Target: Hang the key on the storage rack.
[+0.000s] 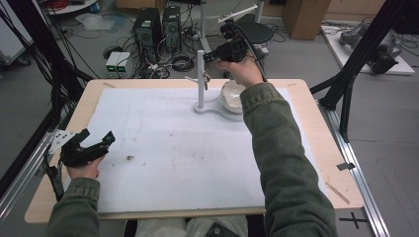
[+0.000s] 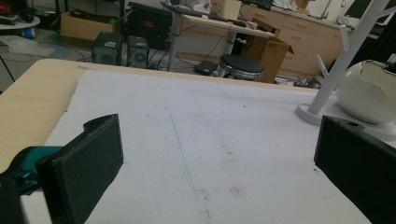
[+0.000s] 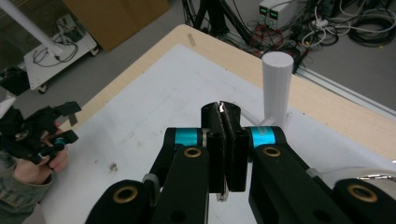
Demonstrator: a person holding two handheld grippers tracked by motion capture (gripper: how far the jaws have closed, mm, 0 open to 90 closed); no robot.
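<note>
Metal strip [image 3: 220, 105] — thin, light, probably slippery — is pinched flat in the right gripper's [image 3: 223, 117] closed jaws, twelve o'clock, beside the white stand [image 1: 200, 74]. Left gripper [image 1: 97, 135], eight o'clock — jaws wide, empty.

Grey floor [image 1: 306, 54] strewn with tangled black cables [image 1: 173, 59]. Two black computer towers [image 1: 158, 24] behind the table, a round black stool [image 1: 257, 32] beside, cardboard boxes [image 1: 306, 17] farther back. Wooden desks [image 2: 219, 23] along the wall.

No text, label or number is legible; the two small boxes [image 3: 272, 8] on the floor show lit displays, perhaps digits, too blurred to read.
</note>
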